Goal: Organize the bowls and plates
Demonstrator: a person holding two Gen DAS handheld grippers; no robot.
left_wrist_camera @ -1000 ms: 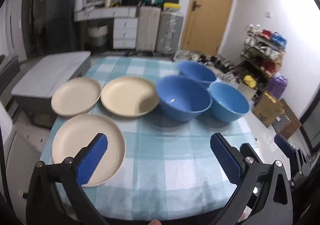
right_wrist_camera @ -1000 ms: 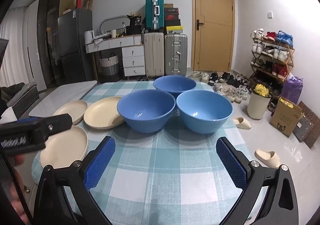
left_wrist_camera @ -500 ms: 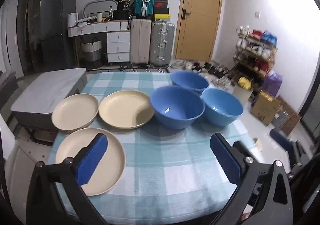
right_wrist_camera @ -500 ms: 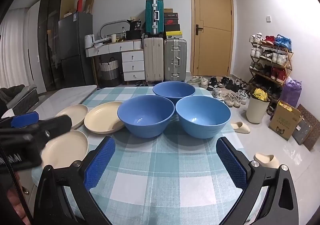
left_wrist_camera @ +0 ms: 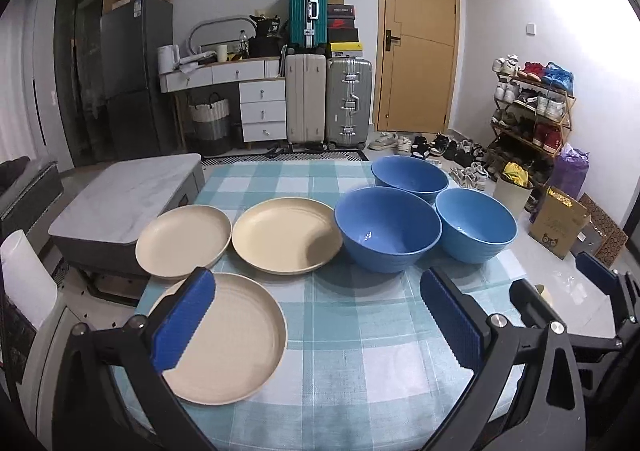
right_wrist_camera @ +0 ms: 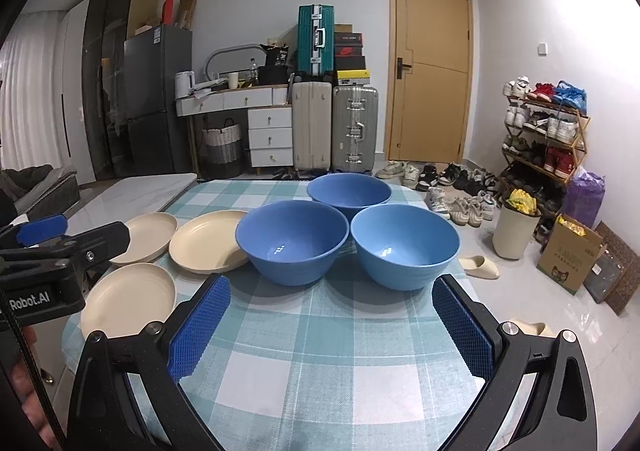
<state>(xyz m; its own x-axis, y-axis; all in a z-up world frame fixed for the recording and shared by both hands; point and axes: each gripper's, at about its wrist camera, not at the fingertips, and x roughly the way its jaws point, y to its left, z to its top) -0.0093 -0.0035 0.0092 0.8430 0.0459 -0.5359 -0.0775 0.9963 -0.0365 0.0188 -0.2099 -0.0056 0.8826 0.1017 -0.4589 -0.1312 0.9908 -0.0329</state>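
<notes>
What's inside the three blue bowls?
Nothing visible: the front-left bowl and front-right bowl show bare interiors with light glints. The back bowl looks empty too, but its near inner wall is hidden.

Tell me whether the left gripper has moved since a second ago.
Yes. The left gripper has tilted up and steadied: in its view the tan wooden door sits lower and upright, and the nearest cream plate shows more fully.

On the table [left_wrist_camera: 360, 331]: three plates to the left, three bowls to the right. Nearest plate [left_wrist_camera: 232, 339] in front, far-left plate [left_wrist_camera: 184, 241] behind it, middle plate [left_wrist_camera: 286, 235] just beside that. Middle bowl [left_wrist_camera: 388, 229] next to the middle plate, right bowl [left_wrist_camera: 476, 225] beside it, rear bowl [left_wrist_camera: 410, 177] behind both.
</notes>
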